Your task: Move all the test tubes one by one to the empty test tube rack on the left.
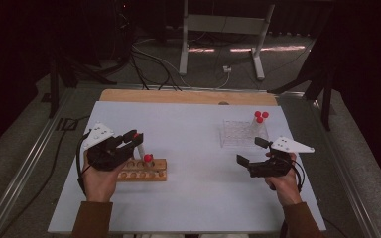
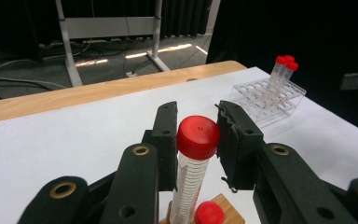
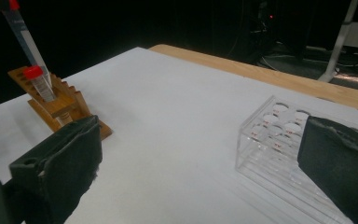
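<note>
1. Nearest the person, the left gripper [image 1: 131,139] sits over the near-left part of the white table [image 1: 193,163]. In the left gripper view its jaws are pinched on a red-capped tube [image 2: 193,158], with the pads pressing just below and against the cap from both sides.
2. The held tube stands slightly tilted, and its lower end reaches down to the wooden rack [image 1: 144,170] right under the jaws. Whether the tip already sits in a hole is hard to tell, since the jaws hide it.
3. A second red-capped tube [image 1: 148,158] stands in the wooden rack just beside the held one, on the side toward the table's middle. It shows as well in the right gripper view, upright in the rack with the held tube slanting above it.
4. The right gripper [image 1: 252,151] hovers over the near-right part of the table, well apart from the wooden rack. Its jaws are spread wide with nothing between them.
5. Just beyond the right gripper lies a clear plastic rack [image 1: 238,133].
6. At the far right corner of the clear rack stand three more red-capped tubes [image 1: 260,118], close together.
7. Farthest off, a bare wooden strip [image 1: 188,96] runs along the table's back edge.
</note>
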